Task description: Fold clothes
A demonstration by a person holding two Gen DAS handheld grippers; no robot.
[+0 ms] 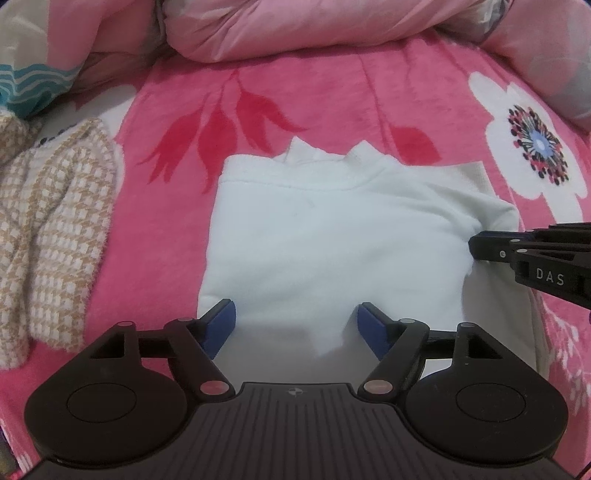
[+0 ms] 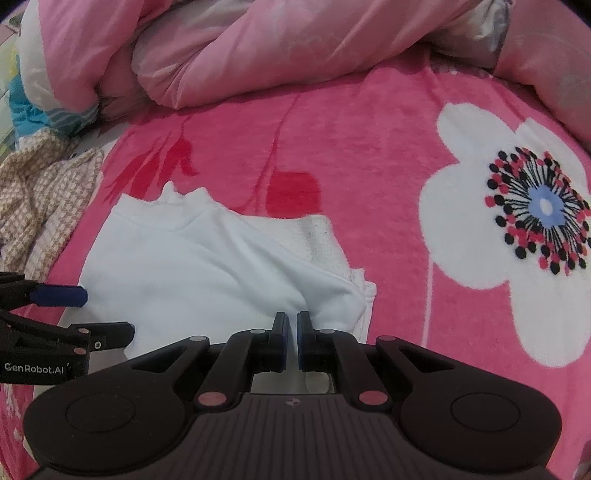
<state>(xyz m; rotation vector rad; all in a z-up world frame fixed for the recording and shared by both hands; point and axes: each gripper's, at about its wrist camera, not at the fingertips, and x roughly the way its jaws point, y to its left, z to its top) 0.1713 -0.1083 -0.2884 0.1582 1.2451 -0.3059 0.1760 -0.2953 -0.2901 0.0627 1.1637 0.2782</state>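
The right gripper (image 2: 292, 325) pinches a fold of the white garment (image 2: 192, 266) between nearly closed fingers. The left gripper (image 1: 295, 321) hangs wide open over the garment's near edge. The garment lies on the pink floral blanket (image 2: 369, 140). Only the left view shows the whole checked knit (image 1: 51, 229) at left; the pink quilt (image 1: 314, 26) lies far.

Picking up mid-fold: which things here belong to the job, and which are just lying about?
In the job: white top; right gripper, pinching its edge; left gripper, open over its hem.
Lying about: checked garment; pink quilt; flowered blanket.
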